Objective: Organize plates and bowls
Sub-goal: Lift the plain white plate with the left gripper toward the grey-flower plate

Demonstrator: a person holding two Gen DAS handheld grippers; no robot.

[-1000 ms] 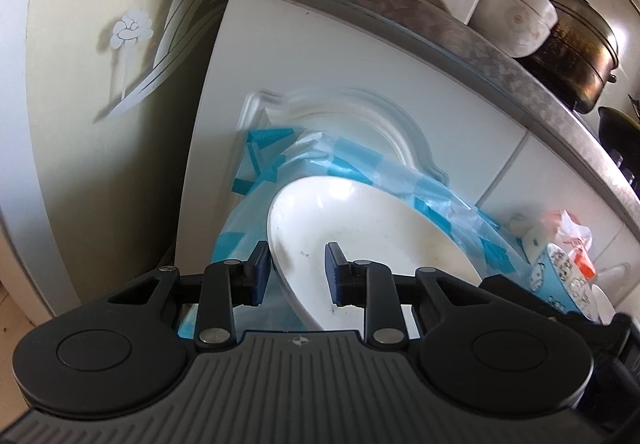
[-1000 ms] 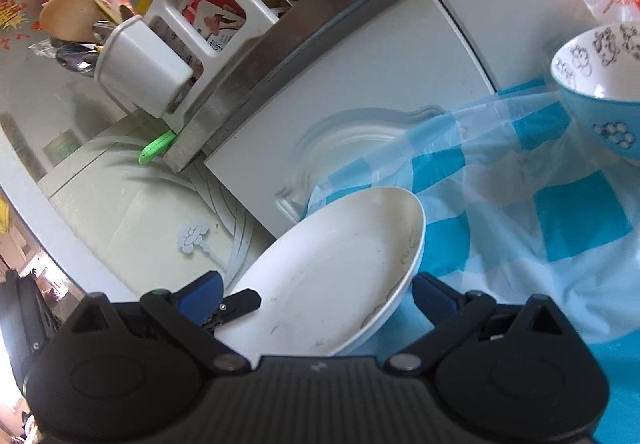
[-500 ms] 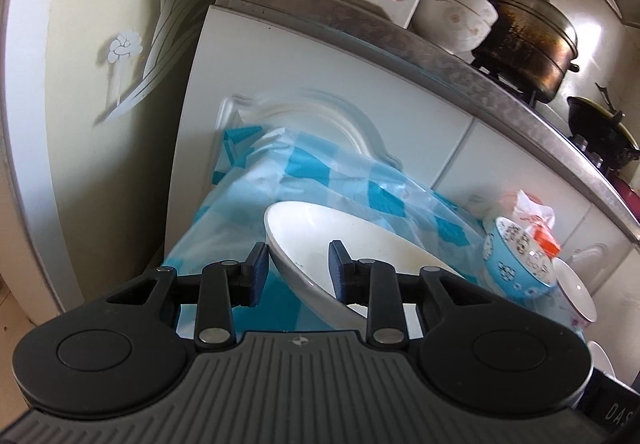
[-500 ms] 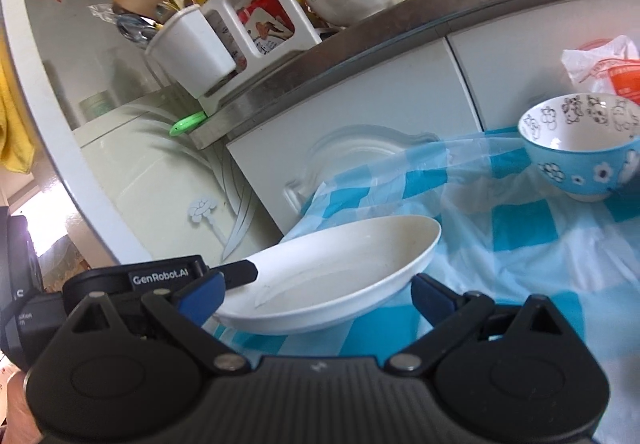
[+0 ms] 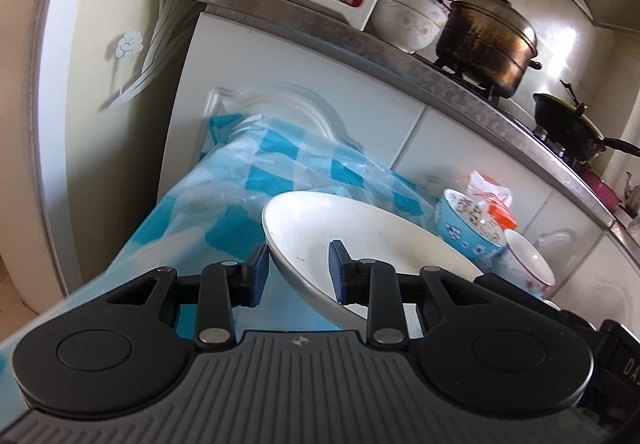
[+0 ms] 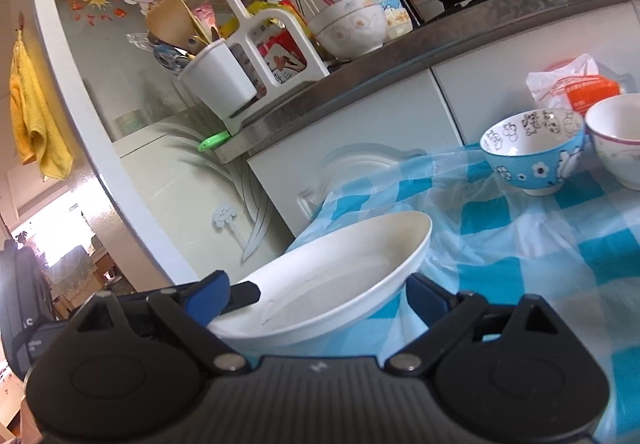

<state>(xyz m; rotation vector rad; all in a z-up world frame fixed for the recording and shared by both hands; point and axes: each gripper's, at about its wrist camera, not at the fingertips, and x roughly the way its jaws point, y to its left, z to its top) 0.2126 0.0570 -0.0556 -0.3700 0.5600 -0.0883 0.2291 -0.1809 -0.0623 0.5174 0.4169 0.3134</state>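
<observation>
Where the left wrist view looks down along its ribbed grey housing, the left gripper [image 5: 298,274] stands narrow, its blue ridged pads either side of the rim of a shallow, glossy white ceramic plate [image 5: 360,240]; whether both pads press on the rim cannot be told. The plate tilts above a thin, crinkled blue-and-white checked plastic tablecloth [image 5: 248,188]. Beyond it sit a blue glazed bowl with white flowers [image 5: 466,224] and, just beside it, a white bowl with a pink rim [image 5: 528,264]. Behind runs a smooth white cabinet door with a raised moulding [image 5: 280,84] under a steel countertop edge [image 5: 400,56], on which a scorched, lidded metal pot [image 5: 486,40] stands on a stove.

In the right wrist view the right gripper [image 6: 316,296] is spread wide, its jaws having just been closing, the same plate [image 6: 340,280] between them; its right edge lies at the right pad, and contact there is unclear. The far rim shows brownish staining. A white plastic utensil rack [image 6: 240,60] holds wooden spoons on the counter; a yellow towel [image 6: 36,124] hangs at left.

Compared with a second ago, the plate lies much flatter, both views sit farther back from the cabinet, and the pink-rimmed bowl has come into sight.
</observation>
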